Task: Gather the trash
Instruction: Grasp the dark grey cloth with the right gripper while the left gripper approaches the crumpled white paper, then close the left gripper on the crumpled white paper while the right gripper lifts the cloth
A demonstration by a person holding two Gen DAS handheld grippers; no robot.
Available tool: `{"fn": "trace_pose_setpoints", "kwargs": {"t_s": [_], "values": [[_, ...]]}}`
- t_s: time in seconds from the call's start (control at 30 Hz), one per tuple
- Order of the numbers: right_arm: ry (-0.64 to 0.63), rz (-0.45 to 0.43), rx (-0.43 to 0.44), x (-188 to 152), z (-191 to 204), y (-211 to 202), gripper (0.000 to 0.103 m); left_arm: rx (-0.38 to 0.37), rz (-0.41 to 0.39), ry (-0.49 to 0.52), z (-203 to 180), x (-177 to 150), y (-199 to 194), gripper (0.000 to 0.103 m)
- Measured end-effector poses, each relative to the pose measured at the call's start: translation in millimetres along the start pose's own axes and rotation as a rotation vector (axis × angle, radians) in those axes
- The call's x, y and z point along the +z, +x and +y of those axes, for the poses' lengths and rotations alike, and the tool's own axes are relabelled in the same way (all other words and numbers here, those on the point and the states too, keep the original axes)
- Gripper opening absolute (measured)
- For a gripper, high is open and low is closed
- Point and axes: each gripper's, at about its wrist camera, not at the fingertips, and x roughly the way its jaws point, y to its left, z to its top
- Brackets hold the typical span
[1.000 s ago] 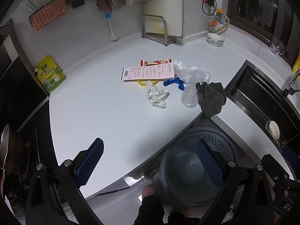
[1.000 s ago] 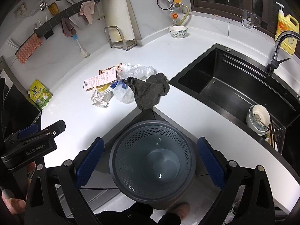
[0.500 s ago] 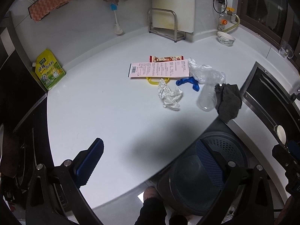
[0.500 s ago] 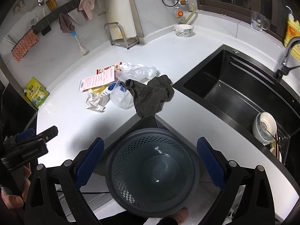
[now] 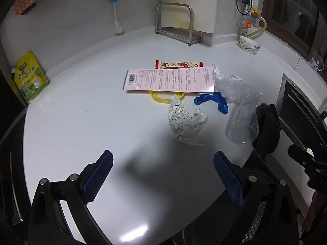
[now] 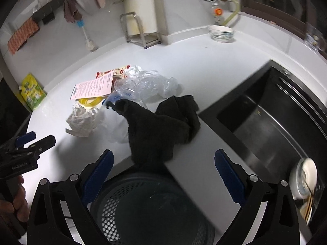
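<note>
Left wrist view: I see my left gripper (image 5: 163,169) spread wide and empty above the white counter (image 5: 81,122), crumpled paper (image 5: 185,123) just ahead. Right gripper (image 6: 163,169) is also spread, empty, over the grey bin (image 6: 155,210), dark cloth (image 6: 161,130) hanging at the counter edge beside the clear cup (image 5: 244,118).

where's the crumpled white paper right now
In the left wrist view the crumpled white paper ball lies mid-counter, just below the yellow plastic ring and left of the clear plastic cup.
</note>
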Motion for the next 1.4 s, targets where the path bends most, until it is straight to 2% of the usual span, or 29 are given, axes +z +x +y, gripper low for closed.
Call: {"fn": "trace_pose_setpoints", "kwargs": {"t_s": [0.17, 0.33, 0.5, 0.63, 0.77, 0.93, 0.97, 1.0, 1.1, 1.2, 1.4], "values": [[-0.084, -0.006, 0.036, 12, -5, 28, 0.095, -0.011, 0.003, 0.001, -4, 2, 20, 0.097], [-0.102, -0.001, 0.077, 19, -9, 48, 0.095, -0.01, 0.005, 0.001, -2, 3, 35, 0.097], [-0.119, 0.004, 0.065, 22, -12, 65, 0.095, -0.033, 0.005, -0.013, -1, 6, 43, 0.097], [-0.147, 0.002, 0.02, 24, -11, 73, 0.094, -0.038, -0.001, -0.01, -4, 9, 46, 0.097], [-0.145, -0.005, 0.026, 23, -13, 75, 0.092, -0.036, -0.005, 0.0, -8, 12, 51, 0.097], [-0.146, -0.016, 0.051, 23, -11, 71, 0.068, -0.042, -0.004, -0.008, -9, 15, 57, 0.097], [-0.142, -0.017, 0.054, 24, -12, 70, 0.062, -0.044, -0.005, -0.009, -9, 15, 58, 0.097], [-0.136, -0.016, 0.061, 24, -13, 69, 0.049, -0.046, -0.007, -0.009, -10, 16, 58, 0.097], [-0.139, -0.022, 0.057, 24, -15, 65, 0.037, -0.047, -0.013, -0.003, -12, 17, 61, 0.097], [-0.125, -0.037, 0.054, 22, -18, 59, 0.031, -0.039, -0.012, 0.005, -14, 17, 66, 0.097], [-0.035, -0.075, 0.053, 22, -30, 43, 0.028, -0.033, -0.04, 0.004, -14, 18, 69, 0.097]]}}
